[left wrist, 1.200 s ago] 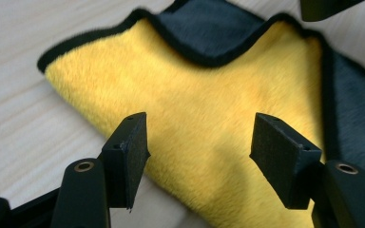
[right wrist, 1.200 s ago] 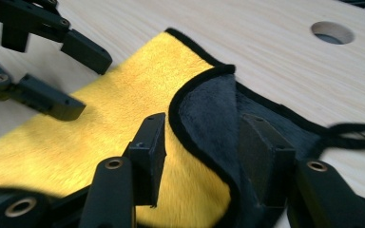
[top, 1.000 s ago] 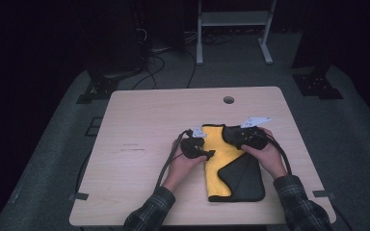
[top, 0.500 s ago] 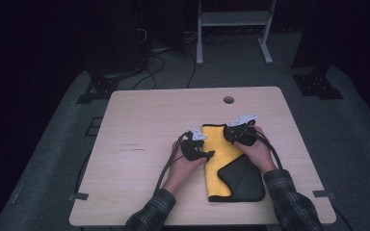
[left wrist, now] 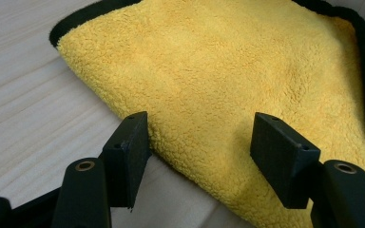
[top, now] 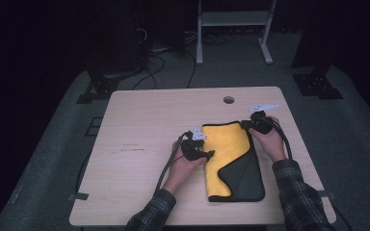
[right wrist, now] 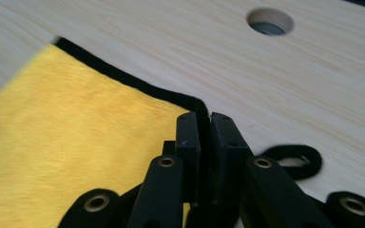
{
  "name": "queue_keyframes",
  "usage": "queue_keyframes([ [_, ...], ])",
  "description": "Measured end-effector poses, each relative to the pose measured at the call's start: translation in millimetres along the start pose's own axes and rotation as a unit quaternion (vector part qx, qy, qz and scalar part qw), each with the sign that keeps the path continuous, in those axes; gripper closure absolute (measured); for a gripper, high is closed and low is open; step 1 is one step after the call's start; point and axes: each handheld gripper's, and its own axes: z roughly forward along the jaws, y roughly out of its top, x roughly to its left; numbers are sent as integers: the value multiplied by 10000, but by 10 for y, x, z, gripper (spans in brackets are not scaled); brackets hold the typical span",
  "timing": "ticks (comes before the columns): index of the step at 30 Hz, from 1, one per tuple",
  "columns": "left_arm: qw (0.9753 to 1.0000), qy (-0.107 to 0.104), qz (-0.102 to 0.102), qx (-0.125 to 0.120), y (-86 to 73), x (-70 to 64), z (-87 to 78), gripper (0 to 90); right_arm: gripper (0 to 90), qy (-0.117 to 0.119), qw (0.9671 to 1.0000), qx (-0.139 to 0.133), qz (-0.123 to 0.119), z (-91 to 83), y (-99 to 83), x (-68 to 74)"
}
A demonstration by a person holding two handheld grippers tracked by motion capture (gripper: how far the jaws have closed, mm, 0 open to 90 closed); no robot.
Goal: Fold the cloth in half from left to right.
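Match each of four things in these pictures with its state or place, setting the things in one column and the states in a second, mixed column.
Things:
1. left claw
2. right claw
3. yellow fleece cloth with black trim
4. round hole in the pale wooden table

States:
A. shut on the cloth's far corner
B. far side of the table, beyond the cloth
C. open over the cloth's edge
D. lies partly folded, dark underside showing

Pairs: 1-C, 2-A, 3-D, 4-B

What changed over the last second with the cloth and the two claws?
The right claw, shut on the cloth's far corner, carried it away from the person and to their right, spreading the yellow cloth wider. The left claw stayed open at the cloth's left edge; the dark folded part near the person stayed put.
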Motion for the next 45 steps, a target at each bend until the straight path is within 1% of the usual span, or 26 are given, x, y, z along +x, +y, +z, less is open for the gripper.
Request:
queue_keyframes([
  [1, 10000, 2, 3, 4, 0, 0, -1, 370, 839, -90, 10000, 39, 14, 16, -6, -25],
  [2, 10000, 6, 4, 2, 0, -2, 0, 370, 833, -295, 9995, 80, -22, 25, -10, -48],
  [3, 10000, 8, 9, 3, 0, -2, 0, 370, 814, -452, 9989, 138, -17, 30, -15, -75],
  [4, 10000, 2, 7, 3, 0, 0, 0, 370, 798, -492, 9987, 141, 41, 28, -25, -109],
  [6, 10000, 2, 6, -2, 1, 0, 2, 370, 748, -468, 9987, 103, 168, 2, -38, -153],
  [8, 10000, 5, 16, 3, 1, -2, 2, 370, 712, -304, 9993, -38, 224, -63, -34, -145],
  [10, 10000, 9, 24, 3, 1, -4, 4, 369, 684, -147, 9996, -125, 181, -133, -26, -95],
  [13, 10000, 8, 32, -6, 3, -4, 8, 368, 638, 81, 9998, -156, 89, -229, -31, -8],
  [15, 10000, 1, 42, -6, 3, -3, 8, 367, 636, 200, 9996, -209, 72, -297, -45, 60],
  [17, 10000, 4, 10, -35, 3, -9, 13, 367, 633, 327, 9992, -228, 45, -369, -67, 134],
  [20, 10000, 9, 15, -30, 3, -12, 13, 367, 625, 487, 9985, -250, -73, -468, -124, 261],
  [22, 10000, 14, 15, -28, 2, -13, 13, 368, 620, 604, 9977, -271, -171, -537, -173, 352],
  [23, 10000, 23, 46, -11, 3, -13, 12, 369, 617, 642, 9973, -267, -229, -568, -195, 396],
  [25, 10000, 20, 43, -11, 3, -12, 11, 369, 597, 681, 9968, -182, -388, -622, -223, 480],
  [26, 10000, 21, 44, -11, 3, -12, 11, 369, 599, 705, 9962, -225, -468, -656, -246, 517],
  [27, 10000, 23, 47, -10, 3, -12, 11, 369, 598, 779, 9955, -268, -473, -688, -272, 553],
  [28, 10000, 22, 58, 2, 3, -10, 10, 369, 597, 867, 9949, -247, -456, -720, -299, 587],
  [30, 10000, 24, 61, 3, 3, -10, 9, 370, 596, 937, 9938, -259, -534, -771, -355, 654],
  [33, 10000, 25, 59, 1, 3, -10, 10, 370, 592, 1095, 9920, -245, -584, -832, -447, 762],
  [37, 10000, 25, 60, 1, 3, -11, 10, 370, 568, 1269, 9889, -216, -737, -883, -570, 919],
  [39, 10000, 28, 61, 0, 3, -11, 10, 370, 553, 1381, 9873, -212, -761, -890, -623, 994],
  [42, 10000, 27, 62, -1, 3, -11, 11, 370, 527, 1518, 9847, -153, -840, -838, -669, 1116],
  [45, 10000, 26, 63, 4, 3, -10, 10, 370, 493, 1614, 9823, -19, -950, -730, -674, 1251],
])
